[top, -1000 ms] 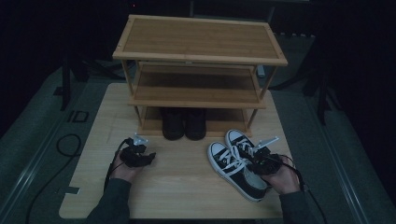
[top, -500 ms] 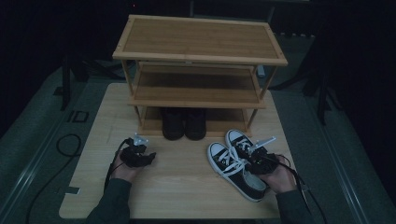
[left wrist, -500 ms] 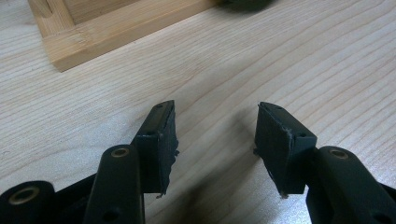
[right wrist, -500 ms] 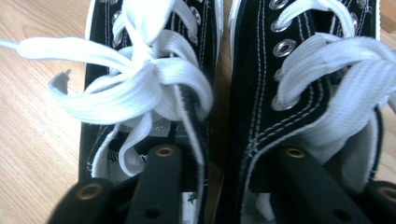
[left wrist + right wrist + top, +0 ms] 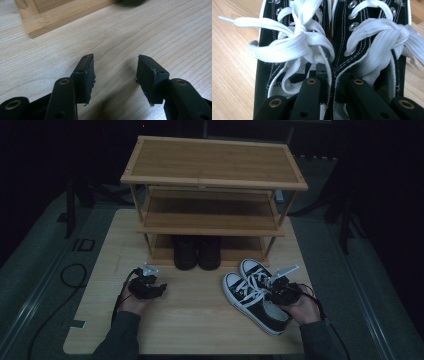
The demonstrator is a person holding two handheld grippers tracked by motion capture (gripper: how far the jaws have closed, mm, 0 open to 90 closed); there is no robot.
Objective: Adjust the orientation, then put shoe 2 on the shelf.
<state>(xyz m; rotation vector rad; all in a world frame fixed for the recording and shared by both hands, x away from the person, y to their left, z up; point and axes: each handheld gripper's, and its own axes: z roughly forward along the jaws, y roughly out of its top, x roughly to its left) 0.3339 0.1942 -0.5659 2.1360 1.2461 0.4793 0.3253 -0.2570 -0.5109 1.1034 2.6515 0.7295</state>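
right gripper (image 5: 331,82): jaws just closing, pinching inner collars of both black sneakers (image 5: 256,294), 4 o'clock on table (image 5: 200,320).
left gripper (image 5: 115,72): jaws apart, empty, 8 o'clock.

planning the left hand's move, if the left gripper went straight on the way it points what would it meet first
Probably the shoe rack: the left gripper is open over bare table, and the rack's bottom wooden frame lies ahead, slightly to the left. A dark shoe sits at the far edge; depth is unclear.
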